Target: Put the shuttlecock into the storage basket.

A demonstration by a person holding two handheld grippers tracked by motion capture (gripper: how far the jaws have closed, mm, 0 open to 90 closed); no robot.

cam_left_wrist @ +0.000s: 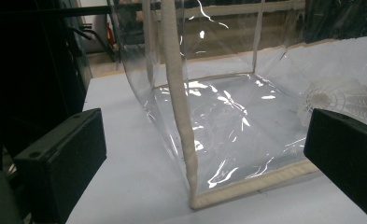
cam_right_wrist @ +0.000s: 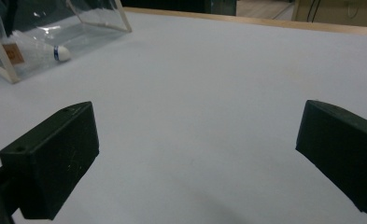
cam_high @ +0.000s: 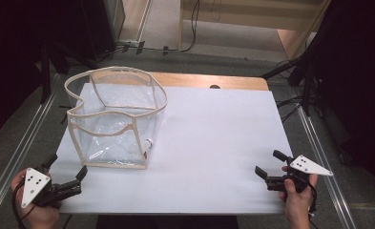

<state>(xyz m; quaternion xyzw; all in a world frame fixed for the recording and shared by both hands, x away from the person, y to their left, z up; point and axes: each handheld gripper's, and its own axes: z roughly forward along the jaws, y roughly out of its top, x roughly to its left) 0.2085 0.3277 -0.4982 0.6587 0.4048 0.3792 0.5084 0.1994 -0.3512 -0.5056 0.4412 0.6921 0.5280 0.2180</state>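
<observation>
Since nothing is gripped yet, I'd say I'm right at the start of this one. The clear plastic bag [cam_high: 113, 119] with the cream fabric trim stands upright on the left half of the counter [cam_high: 213, 143], its mouth sagging open, and a white shuttlecock [cam_left_wrist: 337, 98] lies on its side on the bottom of it, near the front right corner as I see it from above. In the right gripper view the shuttlecock [cam_right_wrist: 36, 52] shows through the clear wall, cork tip with a blue band pointing toward me.

My left hand-held gripper [cam_high: 66, 176] sits at the near left edge of the counter, just beside the bag's near corner, jaws spread wide and holding nothing. In its own view the bag's corner seam [cam_left_wrist: 183, 116] stands right between the jaws, not touched as far as I can tell. My right hand-held gripper [cam_high: 267, 168] is well apart from the bag over at the near right edge, jaws also wide and empty, aimed across bare counter.

So my guess: everything's left to do, whether that's steadying the bag or fishing the shuttlecock out.
</observation>
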